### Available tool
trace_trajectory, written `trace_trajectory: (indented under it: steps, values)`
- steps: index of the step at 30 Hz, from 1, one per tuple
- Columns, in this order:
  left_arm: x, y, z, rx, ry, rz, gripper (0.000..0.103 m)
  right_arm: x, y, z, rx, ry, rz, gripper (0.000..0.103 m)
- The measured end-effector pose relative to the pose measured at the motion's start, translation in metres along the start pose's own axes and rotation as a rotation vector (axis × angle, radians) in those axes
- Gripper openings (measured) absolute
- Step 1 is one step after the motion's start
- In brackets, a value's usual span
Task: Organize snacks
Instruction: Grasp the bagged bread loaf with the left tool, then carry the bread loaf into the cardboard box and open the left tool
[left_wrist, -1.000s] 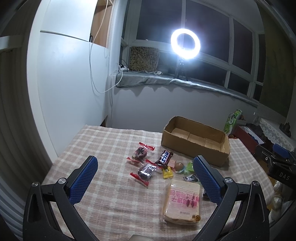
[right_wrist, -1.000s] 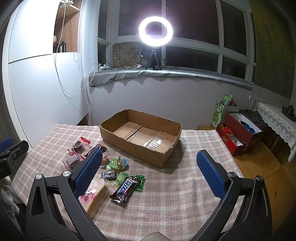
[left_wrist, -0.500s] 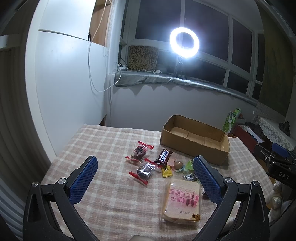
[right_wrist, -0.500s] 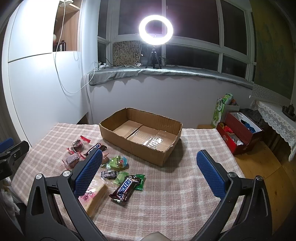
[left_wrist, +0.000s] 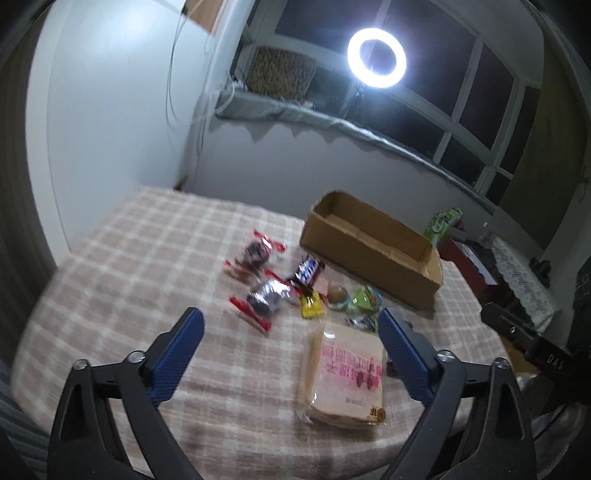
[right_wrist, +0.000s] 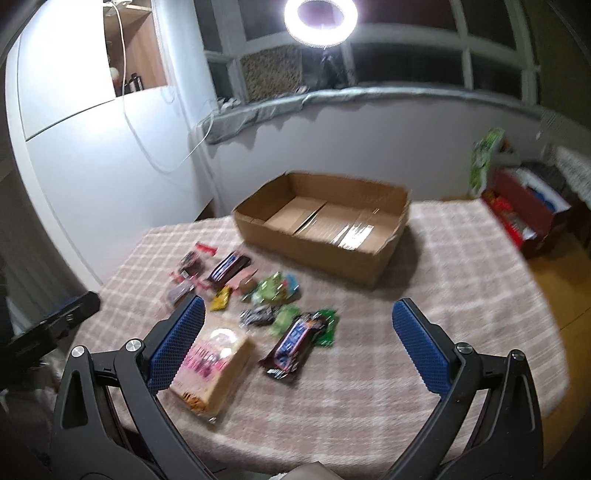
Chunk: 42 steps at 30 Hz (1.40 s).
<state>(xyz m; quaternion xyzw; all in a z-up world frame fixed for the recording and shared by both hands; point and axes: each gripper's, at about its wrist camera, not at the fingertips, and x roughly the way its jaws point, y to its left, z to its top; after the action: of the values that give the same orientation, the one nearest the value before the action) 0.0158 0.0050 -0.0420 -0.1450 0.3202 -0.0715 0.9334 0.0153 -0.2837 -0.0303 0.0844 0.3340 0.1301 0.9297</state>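
About a dozen wrapped snacks lie loose on the pink-and-white checked tablecloth (right_wrist: 443, 266), left of centre in the right wrist view. Nearest is a clear-wrapped pack of sliced bread with pink print (right_wrist: 212, 363), its writing unreadable. Beside it lies a dark brown Snickers bar (right_wrist: 293, 343) on a green packet (right_wrist: 327, 326); a second dark bar (right_wrist: 229, 267), a small yellow sachet (right_wrist: 221, 299) and red-ended candies (left_wrist: 258, 254) lie further up. The open brown cardboard box (right_wrist: 373, 258), nothing in it, stands just above the pile, apart from it.

The left gripper (left_wrist: 290, 326) stands wide with nothing between the blue pads; its jaws have just been closing a little. The bread pack lies by its right finger, not touching. The right gripper (right_wrist: 297, 314) is spread wide and bare, the Snickers bar below the gap.

Against the earlier frames, both views have tilted down and blurred; snacks and box lie unmoved. A ring light (right_wrist: 320, 16) glares at the top.
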Motion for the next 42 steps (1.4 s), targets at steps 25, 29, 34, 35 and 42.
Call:
trace_trajectory:
  steps: [25,29,34,35,42]
  values:
    - [0.063,0.019,-0.043,-0.170,0.295,-0.282,0.045,0.085,0.017,-0.052,0.152,0.377,0.340,0.047]
    - [0.070,0.018,-0.047,-0.172,0.310,-0.296,0.042,0.095,0.019,-0.056,0.169,0.405,0.368,0.038]
    - [0.071,0.016,-0.048,-0.160,0.309,-0.304,0.040,0.099,0.018,-0.057,0.179,0.409,0.404,0.034]
    - [0.071,0.014,-0.048,-0.155,0.309,-0.303,0.040,0.098,0.020,-0.056,0.175,0.408,0.407,0.032]
    - [0.067,0.003,-0.045,-0.111,0.298,-0.286,0.040,0.098,0.026,-0.052,0.137,0.391,0.397,0.030]
